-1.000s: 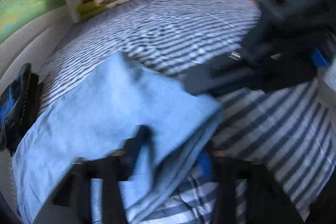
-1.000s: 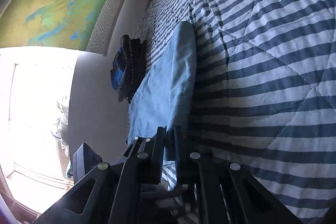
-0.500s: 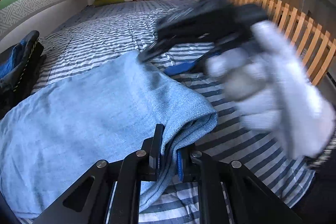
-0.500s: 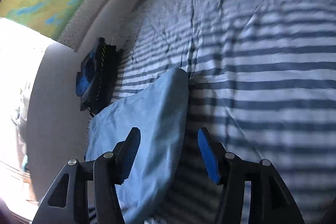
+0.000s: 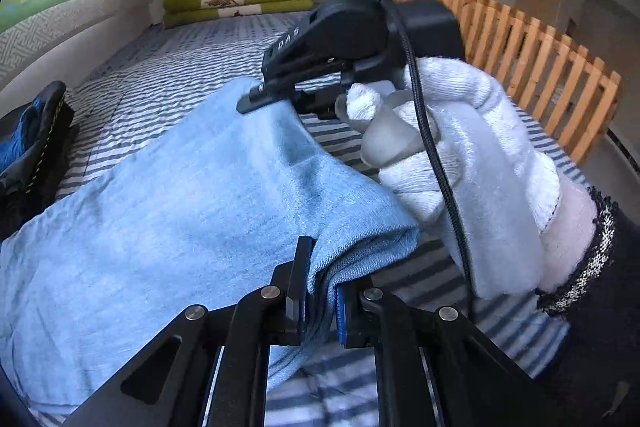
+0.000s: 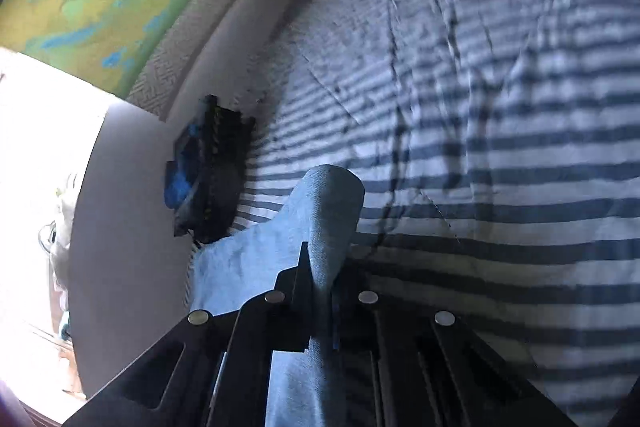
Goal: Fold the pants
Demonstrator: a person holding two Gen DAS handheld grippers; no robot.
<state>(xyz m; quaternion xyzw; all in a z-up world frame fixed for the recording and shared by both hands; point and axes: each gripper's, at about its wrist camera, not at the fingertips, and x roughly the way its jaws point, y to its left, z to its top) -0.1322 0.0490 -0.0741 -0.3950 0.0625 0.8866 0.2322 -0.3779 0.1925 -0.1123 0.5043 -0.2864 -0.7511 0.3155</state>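
**Both grippers clamped on the blue pants**

We had the light blue pants [image 5: 168, 211] lying folded on the striped bedspread [image 5: 168, 67], near the bed's edge. Our left gripper [image 5: 320, 291] was pinched on the near corner of the fold. The right gripper [image 6: 320, 291], held in a white-gloved hand [image 5: 472, 163], was closed tight on the far end. A dark bundle of clothes [image 6: 208, 167] sat just beside the pants.

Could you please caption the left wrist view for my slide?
Both grippers, left gripper and right gripper, pinch folded blue pants on a striped bed.
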